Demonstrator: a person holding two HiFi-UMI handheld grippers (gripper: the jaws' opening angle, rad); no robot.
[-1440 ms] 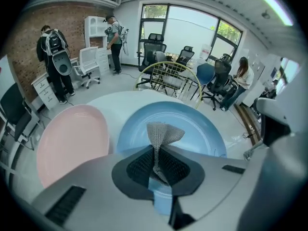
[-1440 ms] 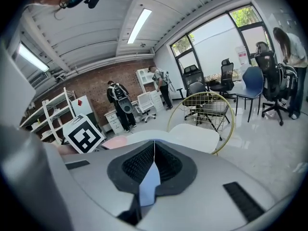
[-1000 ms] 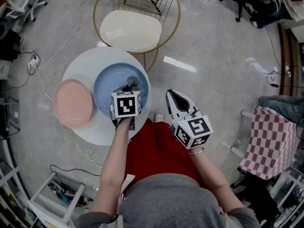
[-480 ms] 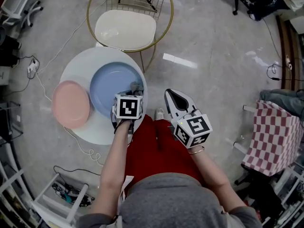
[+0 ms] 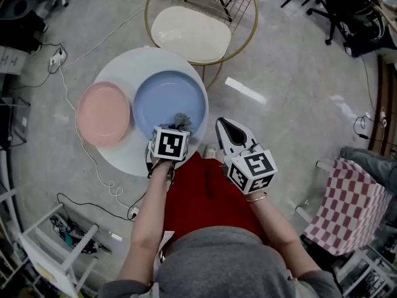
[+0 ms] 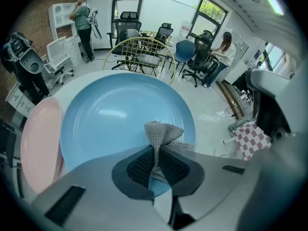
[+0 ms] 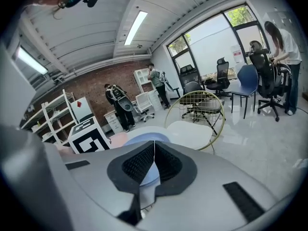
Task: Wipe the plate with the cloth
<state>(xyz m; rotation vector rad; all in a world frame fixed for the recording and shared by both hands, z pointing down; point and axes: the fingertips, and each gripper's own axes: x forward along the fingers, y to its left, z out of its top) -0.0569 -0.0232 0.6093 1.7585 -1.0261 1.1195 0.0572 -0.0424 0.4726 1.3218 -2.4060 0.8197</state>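
Grey knitted cloth (image 6: 162,134), coarse and bunched into a peak, is pinched between the ribbed dark pads of the left gripper (image 6: 155,154), whose jaws are closed tight on it. The cloth rests on the near rim of the glossy blue plate (image 6: 115,113), a round, shallow dish with a broad flat well, at the centre of the left gripper view. In the head view this plate sits at upper centre on a round white table (image 5: 118,149), with a matte pink plate (image 5: 103,113) just beside it, to the left in the frame. The right gripper (image 7: 154,154) has its jaws pressed together on nothing and hangs off the table, right of centre in the head view. At the top of that view stands a chair (image 5: 191,33) with a smooth cream seat and a gold wire frame.
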